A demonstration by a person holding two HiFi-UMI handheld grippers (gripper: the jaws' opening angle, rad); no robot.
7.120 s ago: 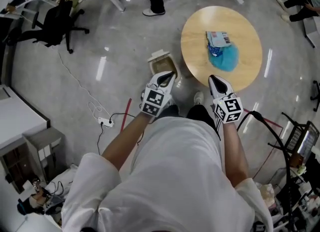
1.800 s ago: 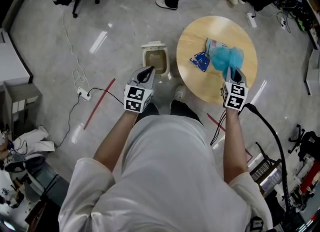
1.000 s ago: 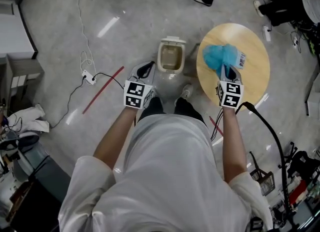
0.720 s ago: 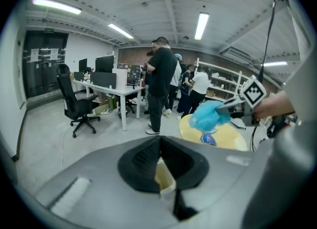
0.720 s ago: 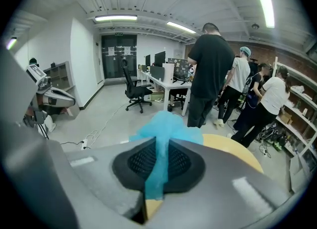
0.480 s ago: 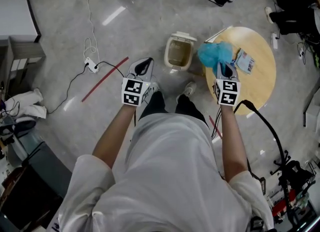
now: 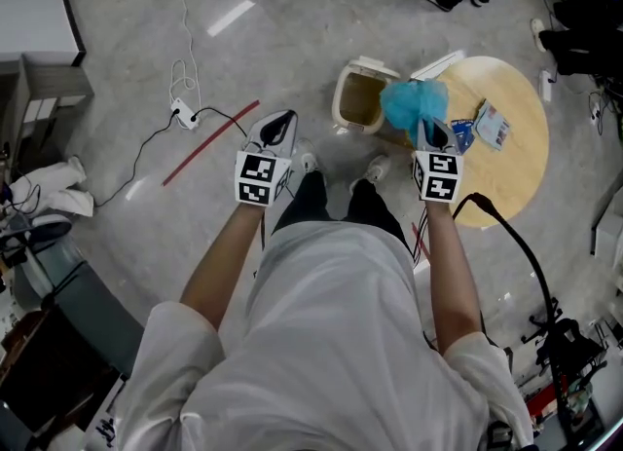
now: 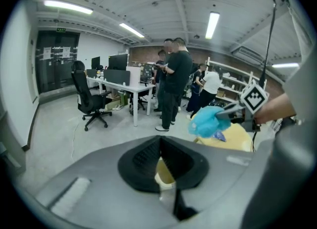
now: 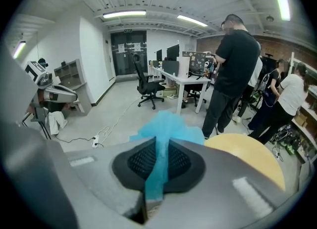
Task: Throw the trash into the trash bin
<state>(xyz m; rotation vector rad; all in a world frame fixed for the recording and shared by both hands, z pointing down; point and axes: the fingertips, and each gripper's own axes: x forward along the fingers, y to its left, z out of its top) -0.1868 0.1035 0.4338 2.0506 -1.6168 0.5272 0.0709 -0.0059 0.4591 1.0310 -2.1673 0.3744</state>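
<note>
- Polished grey floor (image 7: 117, 59); open workroom with desks (image 8: 121, 82) and standing people (image 8: 176, 82).
- One round wooden counter (image 7: 511, 181), two packets (image 7: 492, 128) on it.
- One trash bin (image 7: 360, 100), lid up, just beside the counter.
- Right gripper (image 7: 428, 130): jaws clamped on one blue trash wad (image 7: 413, 103), held up at the bin's counter-side edge.
- Left gripper (image 7: 276, 128): jaws together, empty.

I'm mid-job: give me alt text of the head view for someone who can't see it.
Seen from above, the right gripper is shut on blue trash, held between the open trash bin and the round wooden table. The left gripper hangs empty over the floor; wrappers lie on the table.
</note>
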